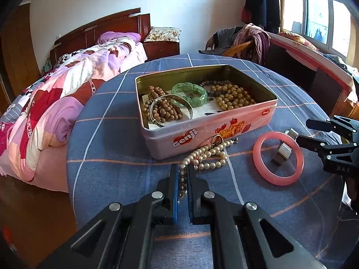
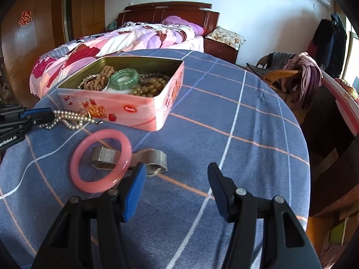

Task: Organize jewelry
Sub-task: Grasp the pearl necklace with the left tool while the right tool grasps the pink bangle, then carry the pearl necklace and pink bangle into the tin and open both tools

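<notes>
A pink tin box (image 1: 202, 132) (image 2: 125, 109) stands open on the checked blue tablecloth. Inside lie brown bead strings (image 1: 163, 107), a green bangle (image 1: 190, 93) (image 2: 124, 79), a silver bangle (image 1: 190, 112) and golden beads (image 1: 233, 96). A pearl necklace (image 1: 208, 154) (image 2: 69, 118) lies in front of the box. My left gripper (image 1: 182, 170) (image 2: 48, 117) is shut on one end of its strand. A pink bangle (image 1: 278, 158) (image 2: 101, 163) lies to the right, over a silver mesh band (image 1: 282, 151) (image 2: 154, 159). My right gripper (image 2: 177, 170) (image 1: 314, 132) stands open beside the pink bangle, with nothing between its fingers.
The round table's edge (image 2: 300, 134) falls off at the right. A bed with a pink quilt (image 1: 56, 103) lies to the left beyond the table. A wicker chair with clothes (image 2: 291, 76) and a desk by the window (image 1: 314, 51) stand at the right.
</notes>
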`<state>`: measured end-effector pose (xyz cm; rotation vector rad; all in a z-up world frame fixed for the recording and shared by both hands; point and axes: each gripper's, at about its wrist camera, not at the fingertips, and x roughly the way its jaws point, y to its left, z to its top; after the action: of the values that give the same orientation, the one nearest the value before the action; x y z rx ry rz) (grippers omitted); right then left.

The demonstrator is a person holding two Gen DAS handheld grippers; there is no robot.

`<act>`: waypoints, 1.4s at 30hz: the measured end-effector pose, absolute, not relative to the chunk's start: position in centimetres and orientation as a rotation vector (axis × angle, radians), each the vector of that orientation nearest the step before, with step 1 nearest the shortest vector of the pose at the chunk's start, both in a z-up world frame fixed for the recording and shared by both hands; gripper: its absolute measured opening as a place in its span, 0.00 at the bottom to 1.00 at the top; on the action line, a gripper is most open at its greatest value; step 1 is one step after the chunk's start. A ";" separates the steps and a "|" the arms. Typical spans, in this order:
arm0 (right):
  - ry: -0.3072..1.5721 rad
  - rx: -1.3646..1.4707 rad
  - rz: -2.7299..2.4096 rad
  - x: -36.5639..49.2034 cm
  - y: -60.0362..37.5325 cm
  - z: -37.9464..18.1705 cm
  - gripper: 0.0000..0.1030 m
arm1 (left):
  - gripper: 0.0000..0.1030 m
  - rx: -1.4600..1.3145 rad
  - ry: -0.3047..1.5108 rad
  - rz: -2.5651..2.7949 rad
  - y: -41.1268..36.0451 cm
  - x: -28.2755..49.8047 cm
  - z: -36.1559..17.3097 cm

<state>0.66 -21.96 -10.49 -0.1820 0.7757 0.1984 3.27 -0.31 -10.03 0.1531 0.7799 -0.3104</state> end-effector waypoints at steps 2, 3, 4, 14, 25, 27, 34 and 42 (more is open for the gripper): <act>0.763 -0.171 0.199 0.6 -21.9 -10.1 0.58 | 0.05 0.154 0.779 -0.308 -0.3 3.2 -10.0; 0.753 -0.166 0.207 0.5 -21.8 -9.8 0.58 | 0.05 0.156 0.778 -0.308 -0.3 3.2 -10.0; 0.742 -0.162 0.215 0.4 -21.6 -9.5 0.58 | 0.05 0.156 0.778 -0.309 -0.3 3.2 -10.0; 0.732 -0.195 0.282 2.1 -18.4 -9.2 0.48 | 0.05 0.151 0.780 -0.318 -0.2 3.0 -10.0; 0.830 -0.252 0.358 1.7 -17.3 -11.0 0.15 | 0.05 0.144 0.769 -0.345 -0.1 2.6 -9.2; 0.814 -0.238 0.364 1.4 -17.5 -10.7 0.15 | 0.05 0.140 0.753 -0.350 0.1 2.4 -8.4; 0.746 -0.195 0.375 0.7 -17.8 -9.0 0.13 | 0.05 0.106 0.695 -0.345 1.3 1.7 -5.6; 0.701 -0.184 0.376 0.2 -17.8 -7.6 0.13 | 0.05 0.096 0.656 -0.380 0.8 0.9 -3.8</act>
<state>0.25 -17.83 -7.58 -0.1837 0.7013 0.3756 0.93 0.81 -3.78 0.0965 0.6564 -0.3799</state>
